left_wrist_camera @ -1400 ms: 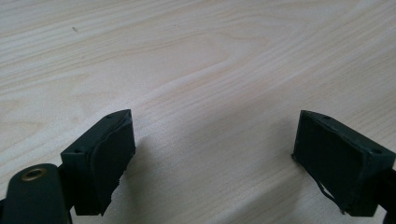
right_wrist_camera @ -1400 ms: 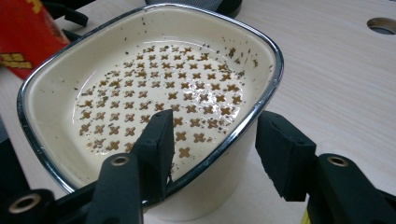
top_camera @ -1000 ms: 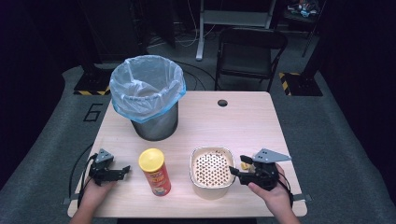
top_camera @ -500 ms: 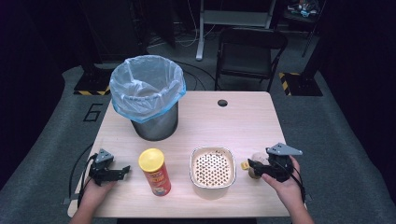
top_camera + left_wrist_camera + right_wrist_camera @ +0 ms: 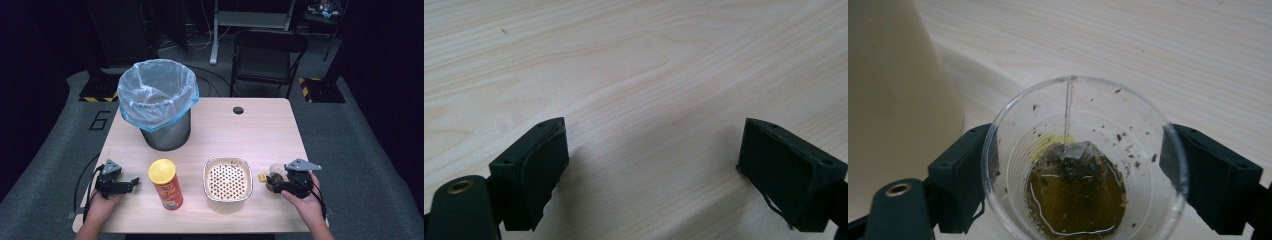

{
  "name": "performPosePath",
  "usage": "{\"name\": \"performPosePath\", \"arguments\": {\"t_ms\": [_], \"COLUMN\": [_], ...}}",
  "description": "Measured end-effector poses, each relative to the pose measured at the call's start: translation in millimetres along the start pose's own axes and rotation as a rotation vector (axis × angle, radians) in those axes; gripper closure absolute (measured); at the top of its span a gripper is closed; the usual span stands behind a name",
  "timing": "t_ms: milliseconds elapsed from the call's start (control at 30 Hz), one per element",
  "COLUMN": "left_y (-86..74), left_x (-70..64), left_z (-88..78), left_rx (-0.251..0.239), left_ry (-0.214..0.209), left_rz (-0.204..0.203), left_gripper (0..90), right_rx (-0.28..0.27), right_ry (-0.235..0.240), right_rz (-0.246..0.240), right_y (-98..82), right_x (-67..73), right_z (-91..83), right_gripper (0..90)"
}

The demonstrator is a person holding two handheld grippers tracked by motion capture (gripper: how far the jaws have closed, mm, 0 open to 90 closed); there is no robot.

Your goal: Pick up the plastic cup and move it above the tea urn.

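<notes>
Right, right gripper (image 5: 1075, 175) jaws just opened wider, now straddling clear plastic cup (image 5: 1083, 165); pads at cup wall both sides, grip vs mere contact unclear. Cup holds brown tea dregs plus teabag (image 5: 1073, 167), string up over rim. Cup sits on table (image 5: 260, 130) just right of cream strainer bowl (image 5: 227, 179). Left gripper (image 5: 651, 165) jaws wide apart, nothing between, resting near left edge beside chip can (image 5: 166, 184). Lined bin (image 5: 159, 102) at back left.

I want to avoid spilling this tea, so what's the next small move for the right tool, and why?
Probably close the right tool gently on the clear cup. The cup sits between its jaws, which have just been opening, and it holds a teabag in liquid, so a firm, level grip should come before any lift.
</notes>
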State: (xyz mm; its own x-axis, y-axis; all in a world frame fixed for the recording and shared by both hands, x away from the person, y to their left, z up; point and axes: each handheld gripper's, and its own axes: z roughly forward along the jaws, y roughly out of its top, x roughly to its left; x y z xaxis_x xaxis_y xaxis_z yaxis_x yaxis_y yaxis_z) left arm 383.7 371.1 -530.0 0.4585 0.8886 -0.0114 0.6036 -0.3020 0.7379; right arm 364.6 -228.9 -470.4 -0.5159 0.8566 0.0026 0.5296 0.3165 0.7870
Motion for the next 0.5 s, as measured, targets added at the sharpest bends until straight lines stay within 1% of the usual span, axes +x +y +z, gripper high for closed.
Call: {"name": "performPosePath", "arguments": {"t_ms": [33,100,167,200,267,300,367,400,467,500], "left_y": [-0.1,0.0,0.0,0.0,0.0,0.0,-0.1,-0.1,0.0,0.0], "left_x": [-0.3,0.0,0.1,0.0,0.0,0.0,-0.4,-0.3,0.0,0.0], "left_z": [-0.1,0.0,0.0,0.0,0.0,0.0,-0.1,-0.1,0.0,0.1], "left_rx": [0.002,0.0,-0.001,0.0,0.0,-0.001,0.002,0.001,0.0,-0.001], "left_ry": [-0.002,0.0,0.001,0.0,0.0,0.0,-0.002,-0.002,0.0,0.0], "left_rz": [-0.004,0.0,0.001,0.0,0.0,0.001,-0.004,-0.003,0.0,0.0], "left_gripper": [12.3,12.3,12.3,12.3,12.3,12.3,12.3,12.3,12.3,12.3], "right_rx": [0.008,0.021,0.023,0.031,0.029,0.018,0.017,0.02,0.018,0.015], "right_ry": [0.004,-0.001,0.001,0.003,0.01,0.007,0.012,0.02,0.026,0.023], "right_rz": [-0.012,-0.018,-0.021,-0.017,-0.015,-0.009,-0.009,-0.019,-0.014,-0.025], "right_y": [-2.4,-4.2,-4.9,-6.3,-6.9,-7.0,-6.6,-6.6,-6.3,-6.3], "right_x": [1.2,2.0,1.8,0.7,-0.1,-0.1,-0.8,-1.9,-1.8,-1.5], "right_z": [3.0,5.6,6.9,9.3,9.4,10.1,10.2,9.7,9.0,8.6], "right_gripper": [15.6,16.8,17.8,21.7,27.2,27.8,28.1,28.3,28.2,27.9]}}
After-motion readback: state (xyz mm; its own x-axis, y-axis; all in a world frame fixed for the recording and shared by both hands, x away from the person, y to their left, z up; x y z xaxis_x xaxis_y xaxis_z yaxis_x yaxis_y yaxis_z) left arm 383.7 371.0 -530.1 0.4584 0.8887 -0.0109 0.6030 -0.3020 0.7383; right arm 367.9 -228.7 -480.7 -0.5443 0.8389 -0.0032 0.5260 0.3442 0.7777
